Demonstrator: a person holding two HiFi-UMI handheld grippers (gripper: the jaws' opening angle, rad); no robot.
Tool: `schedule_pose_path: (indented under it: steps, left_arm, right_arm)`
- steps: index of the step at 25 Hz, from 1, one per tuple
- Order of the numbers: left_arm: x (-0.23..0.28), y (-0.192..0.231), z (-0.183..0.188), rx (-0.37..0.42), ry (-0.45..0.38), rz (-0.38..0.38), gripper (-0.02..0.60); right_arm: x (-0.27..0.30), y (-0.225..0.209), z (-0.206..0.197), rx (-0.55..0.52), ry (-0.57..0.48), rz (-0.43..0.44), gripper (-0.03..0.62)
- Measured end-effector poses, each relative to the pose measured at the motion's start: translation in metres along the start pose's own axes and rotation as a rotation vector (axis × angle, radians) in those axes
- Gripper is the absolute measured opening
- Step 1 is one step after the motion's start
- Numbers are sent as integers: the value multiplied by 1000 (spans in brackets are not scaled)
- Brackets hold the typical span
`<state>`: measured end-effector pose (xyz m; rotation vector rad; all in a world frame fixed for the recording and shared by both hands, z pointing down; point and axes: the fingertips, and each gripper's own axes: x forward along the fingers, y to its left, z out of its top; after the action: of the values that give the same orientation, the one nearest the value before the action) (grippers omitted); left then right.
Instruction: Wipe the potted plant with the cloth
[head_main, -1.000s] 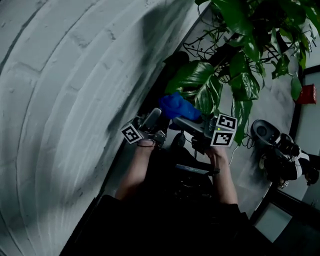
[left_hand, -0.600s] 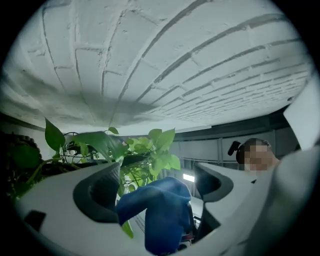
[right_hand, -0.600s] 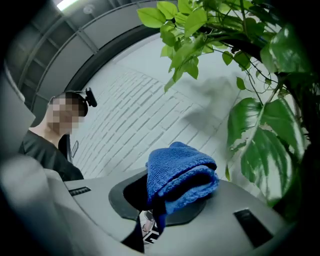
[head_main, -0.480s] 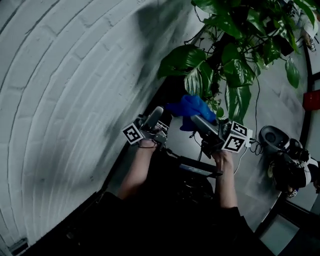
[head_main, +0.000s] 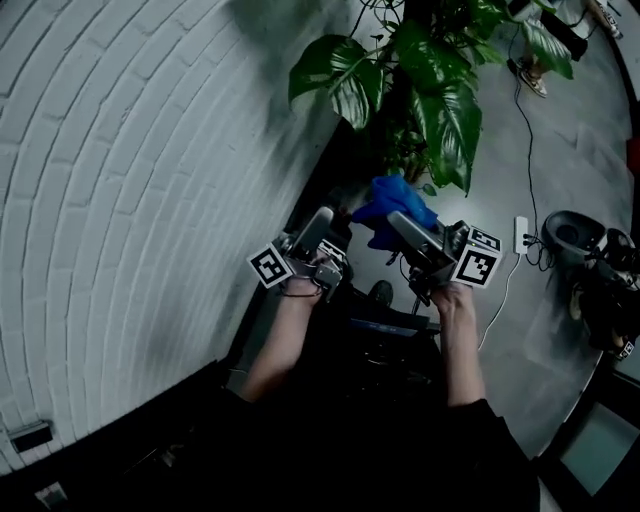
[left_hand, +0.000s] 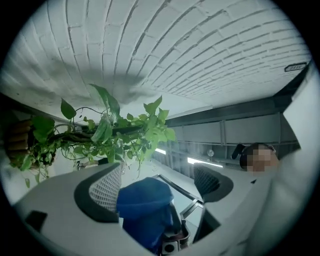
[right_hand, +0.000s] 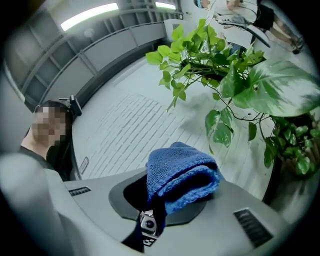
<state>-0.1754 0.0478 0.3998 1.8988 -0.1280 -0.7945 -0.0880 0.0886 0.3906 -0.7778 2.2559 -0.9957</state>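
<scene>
The potted plant (head_main: 430, 80) spreads large green leaves at the top of the head view, next to the white brick wall. A folded blue cloth (head_main: 395, 203) sticks out of my right gripper (head_main: 402, 222), which is shut on it below the lowest leaves, clear of them. In the right gripper view the cloth (right_hand: 182, 172) bulges from the closed jaws, with the plant (right_hand: 240, 65) beyond. My left gripper (head_main: 322, 220) is open just left of the cloth. In the left gripper view the cloth (left_hand: 145, 205) shows in the gap between the spread jaws, the plant (left_hand: 115, 135) behind it.
The curved white brick wall (head_main: 130, 150) fills the left side. A power strip (head_main: 520, 233) with a cable lies on the grey floor at right. Black equipment (head_main: 590, 270) stands at the right edge. A dark base runs along the wall under the plant.
The right gripper has drawn the cloth back from the big leaf it was against. The plant now sits higher and farther off in the head view. The left gripper stays open beside it.
</scene>
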Motion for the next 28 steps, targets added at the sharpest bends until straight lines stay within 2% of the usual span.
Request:
schedule_pose_path:
  steps: [5,14,21,28]
  left_arm:
    - [-16,-31,-37,10,55,-1,456]
    - [-19,-52,-45,-45,120,-58,456]
    - [-100,-78,-39,-106,162,-76,454]
    - [-147,-86,-44,-181,191,-89,453]
  right_arm:
    - [-32,33,-17,41,-67,16,58]
    - [-38,52,-27,11,-128,-31,57]
    - [-18,86,-115,-4,-146,-112,55]
    - [-13,108,-173,-8,-146,-193,57]
